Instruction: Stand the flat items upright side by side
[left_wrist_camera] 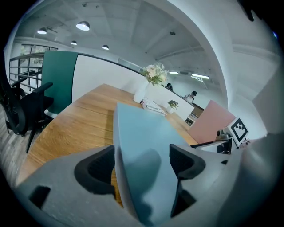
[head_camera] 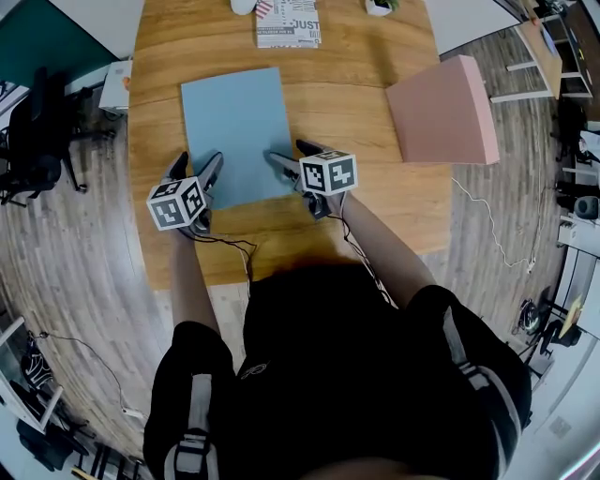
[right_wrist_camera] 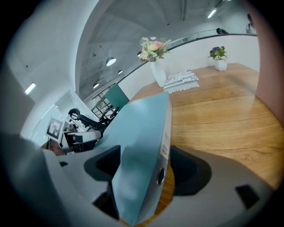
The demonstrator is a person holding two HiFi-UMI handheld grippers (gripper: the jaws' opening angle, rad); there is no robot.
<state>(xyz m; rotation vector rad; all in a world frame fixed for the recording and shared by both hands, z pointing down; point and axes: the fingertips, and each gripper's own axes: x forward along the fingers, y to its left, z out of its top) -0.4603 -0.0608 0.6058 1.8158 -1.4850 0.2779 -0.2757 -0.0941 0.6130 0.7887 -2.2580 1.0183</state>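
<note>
A light blue binder lies flat on the wooden table, its near edge toward me. My left gripper straddles the near left corner; in the left gripper view the binder runs between the wide-apart pads without being pressed, so it is open. My right gripper sits at the near right corner, by the spine. There the blue binder also lies between the spread jaws of the open gripper. A pink binder is at the table's right side.
A stack of magazines, a white vase and a small plant pot line the far edge. A black office chair stands left of the table. Thin cables trail over the near table edge.
</note>
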